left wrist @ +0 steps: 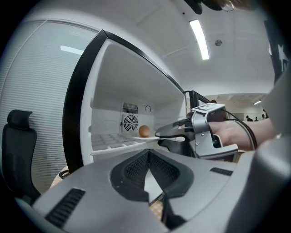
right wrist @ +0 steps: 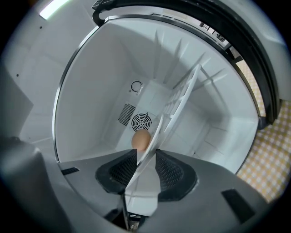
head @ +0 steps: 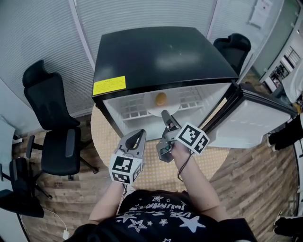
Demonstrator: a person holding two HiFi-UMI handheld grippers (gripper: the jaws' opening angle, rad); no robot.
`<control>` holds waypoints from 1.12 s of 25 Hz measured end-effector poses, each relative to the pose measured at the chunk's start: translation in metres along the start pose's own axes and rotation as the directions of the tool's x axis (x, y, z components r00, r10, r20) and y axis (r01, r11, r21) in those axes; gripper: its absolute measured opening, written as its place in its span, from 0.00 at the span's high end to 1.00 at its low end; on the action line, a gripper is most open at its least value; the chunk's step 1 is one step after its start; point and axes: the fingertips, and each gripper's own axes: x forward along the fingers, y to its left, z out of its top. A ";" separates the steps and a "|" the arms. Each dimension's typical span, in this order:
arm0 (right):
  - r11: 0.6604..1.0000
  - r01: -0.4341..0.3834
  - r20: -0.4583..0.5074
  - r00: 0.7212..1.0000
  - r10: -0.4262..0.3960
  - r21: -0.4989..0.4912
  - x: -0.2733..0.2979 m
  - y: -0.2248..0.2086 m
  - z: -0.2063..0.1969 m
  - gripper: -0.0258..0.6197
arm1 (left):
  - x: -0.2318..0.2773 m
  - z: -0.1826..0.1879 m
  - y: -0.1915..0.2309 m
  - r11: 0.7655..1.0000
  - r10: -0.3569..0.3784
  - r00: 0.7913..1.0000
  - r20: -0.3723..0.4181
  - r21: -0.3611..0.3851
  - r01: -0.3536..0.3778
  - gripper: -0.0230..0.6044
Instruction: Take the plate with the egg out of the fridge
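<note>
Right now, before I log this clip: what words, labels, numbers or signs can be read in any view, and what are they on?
No text can be read in any view.
Yellow label on the fridge top: print too small to read.
Shirt print: lettering among stars, upside down, too distorted to read.
Wall sheet, top right: blurred.
Cubes on the left gripper and right gripper: square markers, no letters.
</note>
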 end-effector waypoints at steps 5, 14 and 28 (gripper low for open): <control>0.999 -0.018 0.021 1.000 0.017 0.043 -0.004 0.003 0.002 0.84 | -0.002 0.001 0.000 1.000 0.003 1.000 0.003 0.004 -0.003 0.95; 0.983 -0.059 0.052 0.997 0.051 0.172 -0.017 0.007 -0.001 0.87 | -0.009 0.000 -0.003 1.000 0.013 1.000 -0.001 0.009 -0.013 0.95; 0.936 -0.144 0.081 0.989 0.124 0.322 -0.038 0.009 -0.014 0.89 | -0.028 -0.002 -0.013 1.000 0.023 1.000 0.005 0.012 -0.023 0.95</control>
